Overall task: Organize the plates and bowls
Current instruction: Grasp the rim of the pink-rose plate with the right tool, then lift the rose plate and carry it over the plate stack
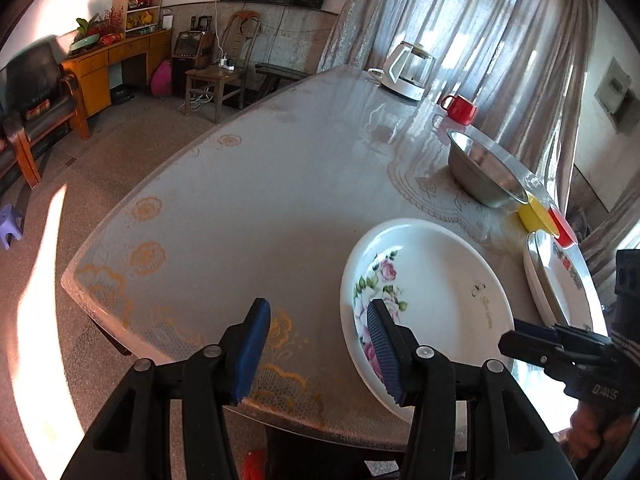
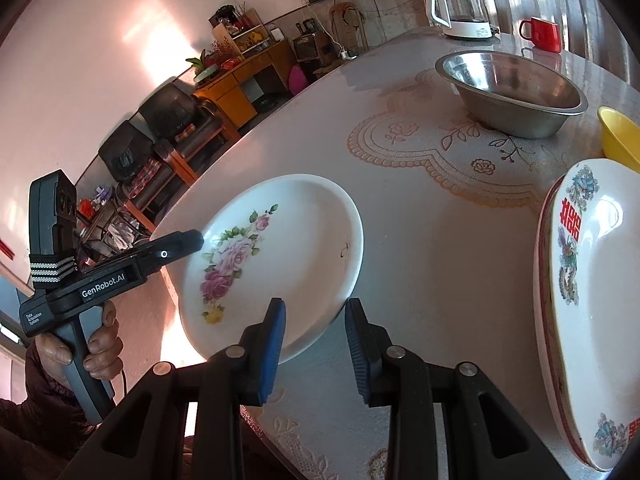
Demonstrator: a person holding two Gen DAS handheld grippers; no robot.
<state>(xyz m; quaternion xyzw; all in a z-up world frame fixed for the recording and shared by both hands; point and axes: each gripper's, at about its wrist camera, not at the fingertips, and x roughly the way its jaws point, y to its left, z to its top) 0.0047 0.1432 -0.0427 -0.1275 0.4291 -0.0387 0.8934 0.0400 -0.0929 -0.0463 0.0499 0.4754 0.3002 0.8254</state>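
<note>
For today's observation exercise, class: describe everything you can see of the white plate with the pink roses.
The rose plate is a round, shallow, glossy white dish, apparently ceramic, printed with pink roses, green leaves and a small mark off-centre. It looks empty and lies flat near the table edge, apart from the other plates. The left gripper is open, one finger over its rim; the right gripper, also open, is at its near edge. Contact is unclear.

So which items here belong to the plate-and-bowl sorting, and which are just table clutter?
Job: white rose-patterned plate; white oval plates with red characters; steel bowl; yellow bowl; red bowl.
Clutter: red mug; white glass kettle.
</note>
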